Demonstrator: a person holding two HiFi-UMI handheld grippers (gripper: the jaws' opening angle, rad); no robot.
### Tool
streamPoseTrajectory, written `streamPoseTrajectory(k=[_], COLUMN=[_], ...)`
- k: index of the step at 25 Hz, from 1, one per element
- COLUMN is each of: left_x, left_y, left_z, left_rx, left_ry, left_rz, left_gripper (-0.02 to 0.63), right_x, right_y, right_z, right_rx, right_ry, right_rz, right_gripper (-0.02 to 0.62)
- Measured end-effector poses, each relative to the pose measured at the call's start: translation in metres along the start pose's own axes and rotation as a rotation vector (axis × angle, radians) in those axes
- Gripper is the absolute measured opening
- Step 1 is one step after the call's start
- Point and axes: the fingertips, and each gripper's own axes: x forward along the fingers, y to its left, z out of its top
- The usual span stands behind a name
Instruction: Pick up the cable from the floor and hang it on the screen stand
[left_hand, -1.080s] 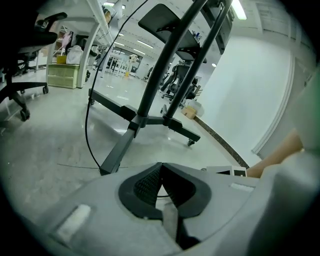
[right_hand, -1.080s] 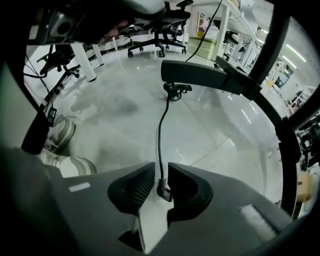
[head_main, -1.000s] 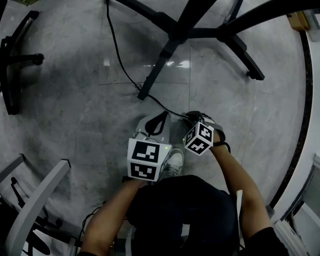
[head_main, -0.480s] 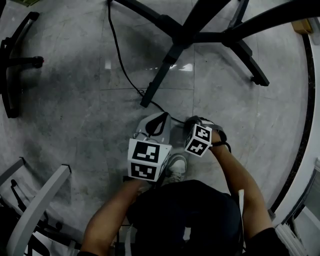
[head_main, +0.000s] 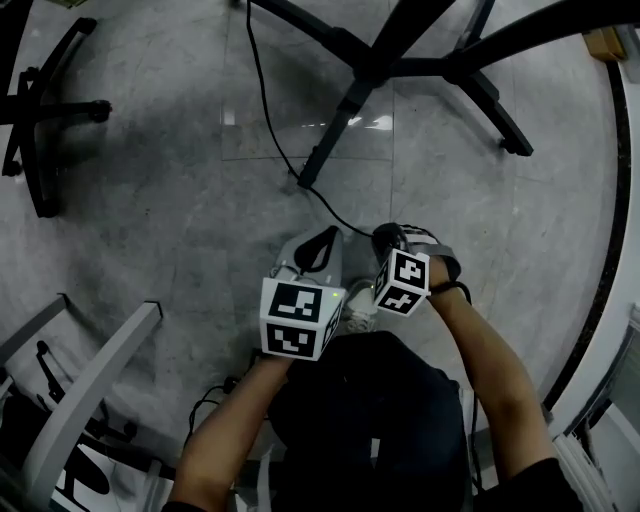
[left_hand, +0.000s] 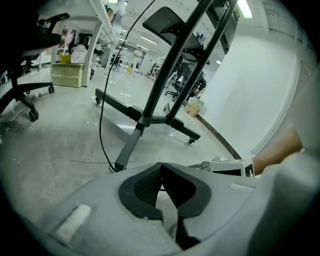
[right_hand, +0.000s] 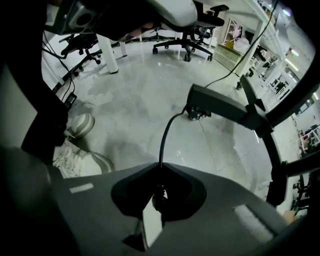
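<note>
A: While the right gripper (right_hand: 160, 169) hangs just short of the stand's (head_main: 372, 62) near foot, what does it have?

B: The cable (right_hand: 163, 135). Its jaws have just been closing, and they pinch the thin black cord between their tips. From there the cord runs over the floor (head_main: 150, 200) to that foot, then on past the stand's hub.

A: And the left gripper (left_hand: 160, 167)?

B: It sits just beside the right one, no nearer the stand. Its jaws are together, with nothing in them.

A: Which step is this, then?

B: The pick-up, I'd say. The grip is made, but nothing hangs on the stand yet.

A: What does the next move ask for?

B: Probably a lift toward the stand with the pinch kept tight, since so thin a cord could slip. It then needs a bar on the stand to drape over, and enough slack to reach it. The left gripper could take a second hold nearer the stand to form a loop.
</note>
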Motion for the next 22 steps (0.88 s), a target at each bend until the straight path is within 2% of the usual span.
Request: streamPoseTrajectory(k=[7, 11, 15, 22], left_x=[-0.067, -0.101, -0.141, -0.201], left_y=[-0.015, -0.017, -0.032, -0.08], left_z=[0.024, 0.04, 0.056, 0.144], left_rx=[-0.013, -0.029, -0.039, 0.049], left_ry=[0.001, -0.016, -0.012, -0.107], left_rz=[0.023, 0.043, 0.054, 0.057], left_gripper=[-0.008, -0.008, -0.008, -0.006], right_x=[-0.055, -0.093, -0.148, -0.265], right_y=[0.021, 0.014, 0.016, -0.016], right_z=[0.038, 0.066, 0.085, 0.113], right_rx=[-0.022, 0.002, -0.023, -0.094], right_ry=[-0.016, -0.054, -0.075, -0.114], right_rz=[0.013, -0.019, -0.049, -0.164], right_gripper=[0.025, 0.025, 0.025, 0.025])
